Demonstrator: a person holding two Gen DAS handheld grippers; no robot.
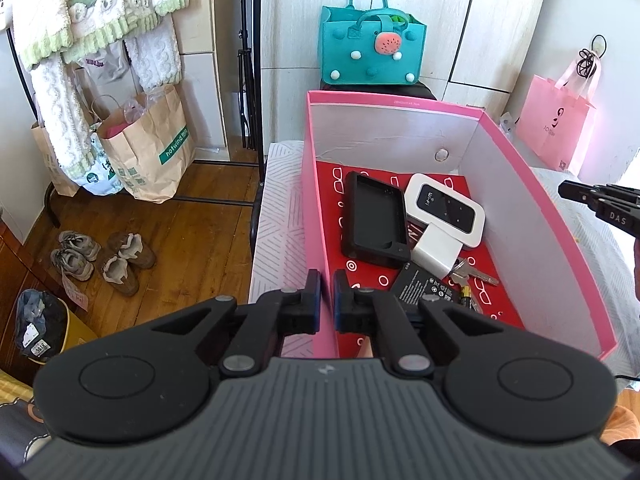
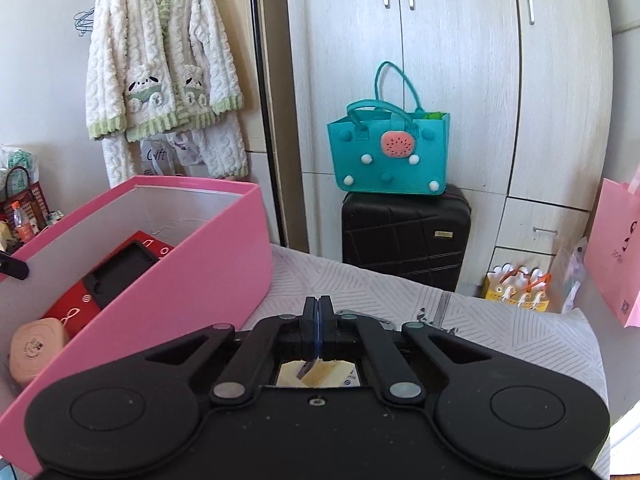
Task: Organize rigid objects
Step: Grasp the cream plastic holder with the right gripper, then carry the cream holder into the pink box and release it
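Observation:
A pink box (image 1: 532,216) stands on the patterned bed cover. It holds a black case (image 1: 374,220), a white Wi-Fi router (image 1: 444,208), a white charger (image 1: 434,252), a black battery (image 1: 424,286) and keys (image 1: 476,276) on a red lining. My left gripper (image 1: 327,300) is shut on the box's left wall (image 1: 316,216), one finger on each side. My right gripper (image 2: 318,322) is shut and empty, over the bed cover to the right of the box (image 2: 180,280). Its tip shows at the right edge of the left wrist view (image 1: 568,191). A pink round case (image 2: 38,344) lies in the box's near corner.
A teal felt bag (image 2: 390,156) sits on a black suitcase (image 2: 404,236) behind the bed. A pink paper bag (image 1: 554,124) stands at the right. Paper bags (image 1: 148,148) and shoes (image 1: 100,260) are on the wooden floor at the left. A small metal object (image 2: 360,314) lies on the cover past my right fingertips.

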